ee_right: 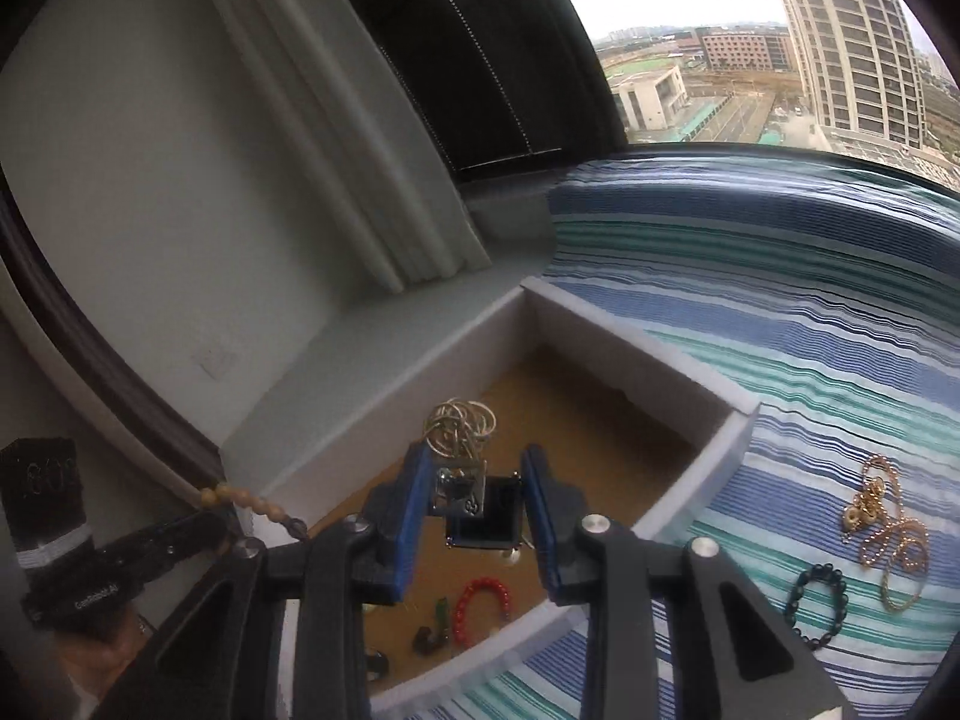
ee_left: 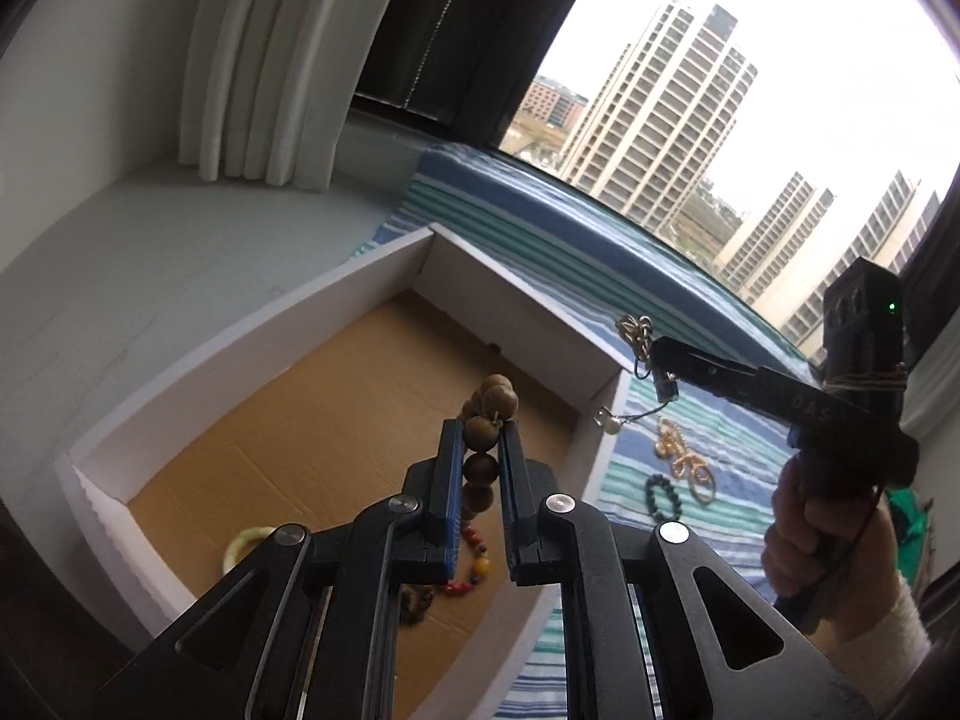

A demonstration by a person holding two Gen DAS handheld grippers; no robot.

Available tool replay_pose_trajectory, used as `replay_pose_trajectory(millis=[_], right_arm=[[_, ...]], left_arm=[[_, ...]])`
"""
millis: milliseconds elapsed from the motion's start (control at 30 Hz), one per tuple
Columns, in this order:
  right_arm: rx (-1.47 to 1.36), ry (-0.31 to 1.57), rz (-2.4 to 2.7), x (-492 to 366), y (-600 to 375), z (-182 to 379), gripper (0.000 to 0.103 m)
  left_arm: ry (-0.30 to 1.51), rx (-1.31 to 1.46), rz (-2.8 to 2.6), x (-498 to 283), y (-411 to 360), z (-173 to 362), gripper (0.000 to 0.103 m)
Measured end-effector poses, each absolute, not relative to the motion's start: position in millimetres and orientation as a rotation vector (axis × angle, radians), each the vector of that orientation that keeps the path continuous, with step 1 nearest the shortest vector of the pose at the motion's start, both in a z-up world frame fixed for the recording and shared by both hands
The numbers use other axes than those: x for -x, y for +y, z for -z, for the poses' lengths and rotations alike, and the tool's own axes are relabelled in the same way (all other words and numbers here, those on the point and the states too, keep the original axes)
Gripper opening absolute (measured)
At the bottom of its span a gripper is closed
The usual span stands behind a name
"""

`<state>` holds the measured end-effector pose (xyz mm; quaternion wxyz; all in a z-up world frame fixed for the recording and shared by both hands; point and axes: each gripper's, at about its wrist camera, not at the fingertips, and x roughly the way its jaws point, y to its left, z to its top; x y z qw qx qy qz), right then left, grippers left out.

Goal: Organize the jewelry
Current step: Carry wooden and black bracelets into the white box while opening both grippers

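Note:
My left gripper (ee_left: pixel 483 429) is shut on a brown wooden bead bracelet (ee_left: pixel 483 468) and holds it above the white box with a cardboard floor (ee_left: pixel 288 324). My right gripper (ee_right: pixel 480 468) holds a gold chain necklace (ee_right: pixel 459 426) with a square dark pendant (ee_right: pixel 483 519) between its jaws, above the same box (ee_right: pixel 684 372). The right gripper also shows in the left wrist view (ee_left: pixel 660 360), the necklace (ee_left: pixel 636 330) dangling from it over the box's right wall. Inside the box lie a red bead bracelet (ee_right: pixel 480 600) and a pale bangle (ee_left: pixel 243 543).
On the striped blue and green cloth (ee_right: pixel 810 312) right of the box lie a gold chain (ee_right: pixel 888 534) and a dark bead bracelet (ee_right: pixel 819 603). A white curtain (ee_left: pixel 264 60) hangs behind. A window (ee_left: pixel 750 90) runs along the far edge.

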<state>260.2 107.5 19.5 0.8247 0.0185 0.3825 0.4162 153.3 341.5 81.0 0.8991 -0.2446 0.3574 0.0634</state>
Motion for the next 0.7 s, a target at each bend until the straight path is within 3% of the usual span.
replay_pose_trajectory(millis=[233,433,467,500,533,567,667,700], right_arm=[[0.073,0.893,-0.907,-258,192,42,0.031],[0.115,0.909,-0.853,-263,206,68,0.033],[0.111,0.906,-0.850,-262,204,67,0.033],[0.106,0.903,-0.847,-260,201,66,0.041],[0.100,0.895,-0.842,-259,197,64,0.051],[0.096,0.879,-0.836,-257,191,61,0.053],[0.109,0.817,-0.799,-248,171,49,0.061],[0.118,0.797,-0.783,-242,162,45,0.069]], left_arm=[[0.845,0.520,-0.245,-178,372,-23,0.009],[0.913,0.499,-0.305,-181,375,4,0.013],[0.918,0.497,-0.312,-181,375,6,0.025],[0.918,0.499,-0.315,-179,374,6,0.043],[0.911,0.500,-0.322,-177,373,6,0.051],[0.899,0.497,-0.333,-173,371,3,0.063],[0.867,0.467,-0.341,-162,359,-6,0.069],[0.856,0.456,-0.339,-158,352,-10,0.072]])
